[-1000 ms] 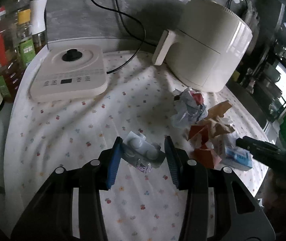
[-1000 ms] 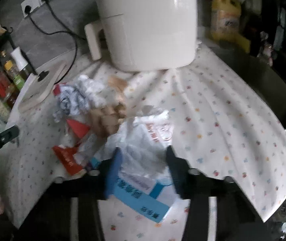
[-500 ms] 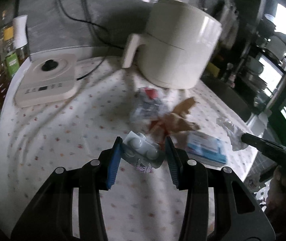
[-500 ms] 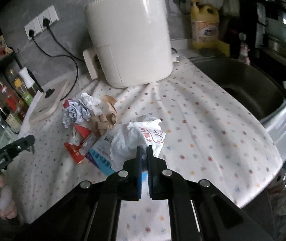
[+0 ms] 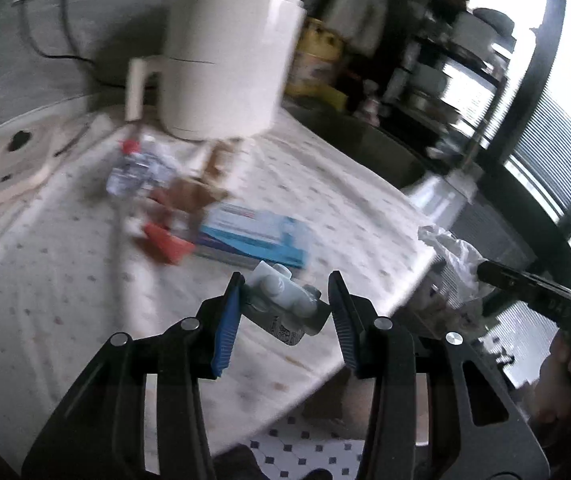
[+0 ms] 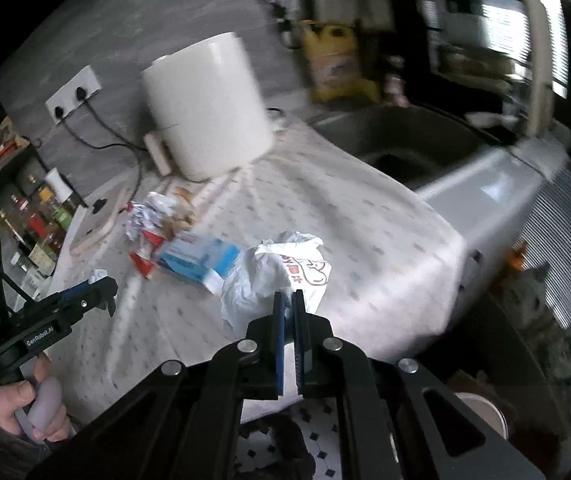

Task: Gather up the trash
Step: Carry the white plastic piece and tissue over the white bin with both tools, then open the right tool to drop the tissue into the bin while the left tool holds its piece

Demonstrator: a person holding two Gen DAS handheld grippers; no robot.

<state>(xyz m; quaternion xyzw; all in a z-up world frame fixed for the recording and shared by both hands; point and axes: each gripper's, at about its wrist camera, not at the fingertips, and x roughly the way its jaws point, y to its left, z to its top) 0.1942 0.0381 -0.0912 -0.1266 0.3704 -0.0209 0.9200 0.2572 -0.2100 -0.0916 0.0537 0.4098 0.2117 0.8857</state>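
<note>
My left gripper (image 5: 285,308) is shut on a silver blister pack (image 5: 285,304) and holds it above the table's front edge. My right gripper (image 6: 289,316) is shut on a crumpled white plastic bag (image 6: 277,272), lifted off the cloth; the bag also shows in the left wrist view (image 5: 457,256). On the dotted tablecloth (image 5: 45,280) lie a blue and white box (image 5: 257,236), red packaging (image 5: 165,244), brown paper (image 5: 193,192) and a crumpled wrapper (image 5: 137,164). The left gripper shows in the right wrist view (image 6: 97,286).
A white air fryer (image 5: 225,72) stands at the back. A flat white appliance (image 5: 13,168) lies at the left. Bottles (image 6: 41,220) stand on the far left. A sink (image 6: 405,140) lies right of the table. A yellow jug (image 6: 337,64) stands behind it.
Both grippers have pulled back and to the right toward the table's edge. The right gripper carries the plastic bag away from the pile. The left still holds the blister pack.
</note>
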